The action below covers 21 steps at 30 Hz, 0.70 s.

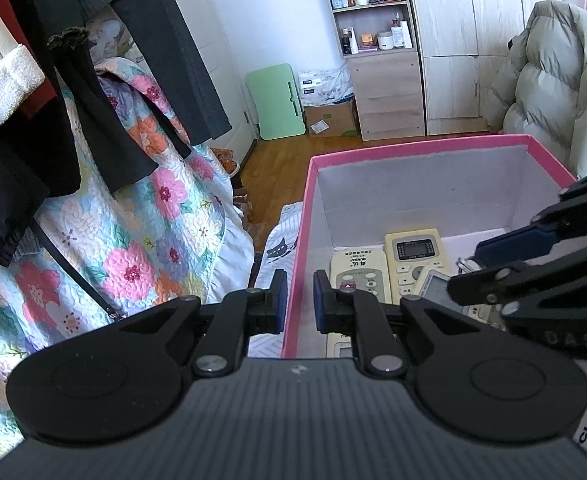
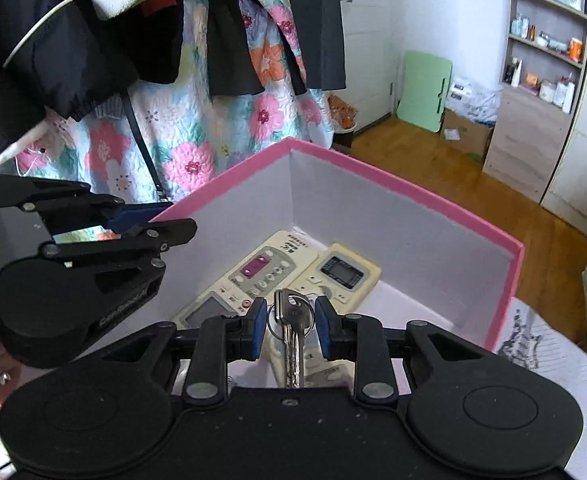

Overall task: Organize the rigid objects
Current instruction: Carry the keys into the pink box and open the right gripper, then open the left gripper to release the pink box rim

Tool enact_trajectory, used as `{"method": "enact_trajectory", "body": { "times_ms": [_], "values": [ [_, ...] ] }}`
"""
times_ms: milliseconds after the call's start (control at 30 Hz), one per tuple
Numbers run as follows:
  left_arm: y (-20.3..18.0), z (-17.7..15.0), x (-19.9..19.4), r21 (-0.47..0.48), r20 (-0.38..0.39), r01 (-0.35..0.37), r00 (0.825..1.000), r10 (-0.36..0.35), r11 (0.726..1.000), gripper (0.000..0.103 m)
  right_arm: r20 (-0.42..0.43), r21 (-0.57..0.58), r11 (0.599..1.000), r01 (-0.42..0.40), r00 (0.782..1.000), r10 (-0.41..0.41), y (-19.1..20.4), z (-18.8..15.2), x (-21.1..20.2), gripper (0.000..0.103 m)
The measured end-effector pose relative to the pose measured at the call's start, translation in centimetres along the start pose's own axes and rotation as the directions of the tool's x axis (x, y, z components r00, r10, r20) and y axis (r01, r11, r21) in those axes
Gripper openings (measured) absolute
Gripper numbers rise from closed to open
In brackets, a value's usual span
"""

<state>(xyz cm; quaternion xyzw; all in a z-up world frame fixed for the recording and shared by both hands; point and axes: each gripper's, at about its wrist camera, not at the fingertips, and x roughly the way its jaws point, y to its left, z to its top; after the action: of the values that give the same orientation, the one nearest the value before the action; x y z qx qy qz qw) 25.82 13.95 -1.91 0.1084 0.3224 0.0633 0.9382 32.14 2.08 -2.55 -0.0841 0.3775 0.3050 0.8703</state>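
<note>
A pink box (image 1: 417, 147) with white inner walls holds several cream remote controls (image 1: 415, 250). My left gripper (image 1: 296, 300) straddles the box's left wall (image 1: 295, 280), its fingers close either side of it, holding the wall. My right gripper (image 2: 288, 322) is over the box (image 2: 393, 182), its jaws a little apart around a bunch of silver keys (image 2: 291, 328) that hangs between the pads above the remotes (image 2: 265, 272). The right gripper also shows in the left wrist view (image 1: 469, 264), the left gripper in the right wrist view (image 2: 165, 216).
A flowered quilt (image 1: 133, 240) and dark hanging clothes (image 1: 93, 60) are at the left. The box rests on a white patterned cloth (image 2: 541, 344). Beyond lie a wood floor (image 1: 277, 164), shelves (image 1: 373, 12), a wardrobe and a puffy coat (image 1: 549, 76).
</note>
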Motion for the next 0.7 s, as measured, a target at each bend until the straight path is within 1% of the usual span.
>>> {"method": "enact_trajectory", "body": {
  "times_ms": [33,67,133,267,300,500,700],
  "values": [
    [0.1,0.0,0.0,-0.002,0.000,0.002,1.000,-0.002,1.000,0.013,0.013,-0.006,1.000,-0.007,1.000,0.007,0.1,0.0,-0.2,0.031],
    [0.1,-0.1,0.0,-0.003,0.000,0.003,1.000,-0.003,1.000,0.013,0.024,-0.011,1.000,-0.002,1.000,0.003,0.2,0.0,-0.4,0.034],
    [0.2,0.0,0.0,-0.003,0.000,0.004,1.000,-0.004,1.000,0.013,0.044,-0.011,1.000,0.014,0.999,-0.014,0.1,0.0,-1.0,0.034],
    [0.2,-0.1,0.0,-0.003,-0.001,0.002,1.000,-0.002,1.000,0.013,0.093,0.036,0.999,0.017,0.995,-0.021,-0.6,-0.7,-3.3,0.036],
    [0.2,-0.1,0.1,-0.002,-0.001,0.000,1.000,0.000,1.000,0.013,0.110,0.056,0.998,0.022,0.994,-0.029,-0.9,-1.2,-4.2,0.038],
    [0.2,0.0,0.2,-0.005,-0.010,-0.013,1.000,0.013,1.000,0.015,0.170,0.149,0.988,0.041,0.983,-0.067,-1.8,-4.0,-8.3,0.040],
    [-0.1,0.1,0.3,0.001,-0.020,-0.025,0.999,0.025,1.000,0.015,0.210,0.178,0.983,0.039,0.975,-0.077,-1.2,-6.0,-10.7,0.043]
  ]
}}
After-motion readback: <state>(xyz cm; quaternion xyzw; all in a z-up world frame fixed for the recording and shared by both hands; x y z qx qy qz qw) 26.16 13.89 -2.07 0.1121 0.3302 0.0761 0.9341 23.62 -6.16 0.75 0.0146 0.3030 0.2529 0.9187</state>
